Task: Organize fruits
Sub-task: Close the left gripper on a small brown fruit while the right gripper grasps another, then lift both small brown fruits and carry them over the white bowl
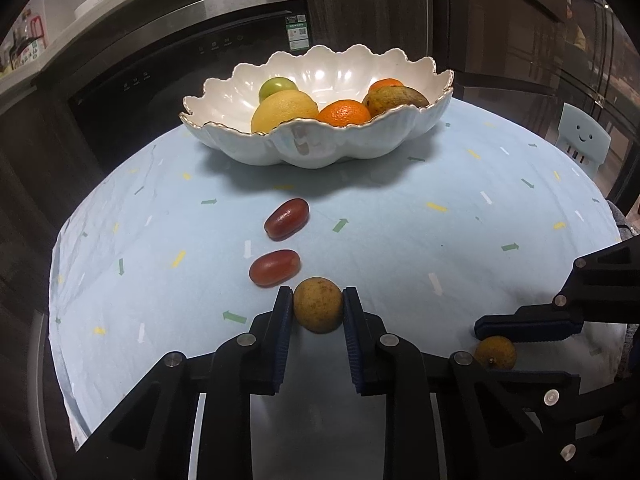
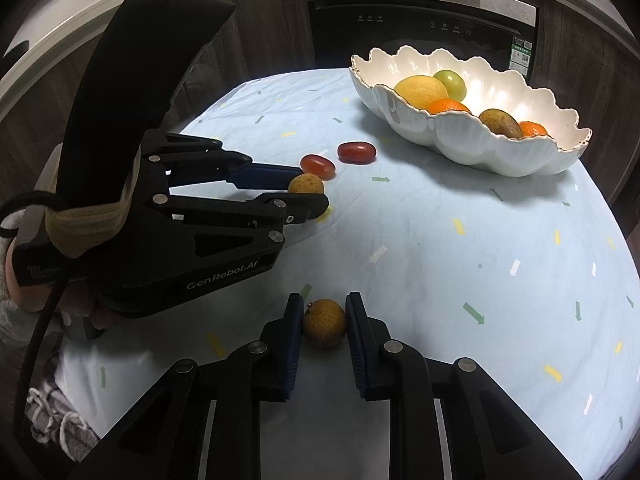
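Note:
My left gripper [image 1: 318, 306] is shut on a small brown-yellow round fruit [image 1: 318, 305] resting on the tablecloth; it also shows in the right wrist view [image 2: 306, 185]. My right gripper [image 2: 323, 322] has its jaws closed against a second small brown round fruit [image 2: 324, 322], also seen in the left wrist view [image 1: 495, 353]. Two red oval fruits [image 1: 287, 218] [image 1: 275, 267] lie just beyond the left gripper. A white scalloped bowl [image 1: 320, 148] at the far side holds a yellow citrus [image 1: 284, 110], a green fruit, oranges and a brown fruit.
A light blue patterned cloth [image 1: 440, 240] covers the round table. Dark cabinets and an oven front [image 2: 420, 24] stand behind it. A small blue chair [image 1: 582, 136] is at the far right. The table edge curves away on the left.

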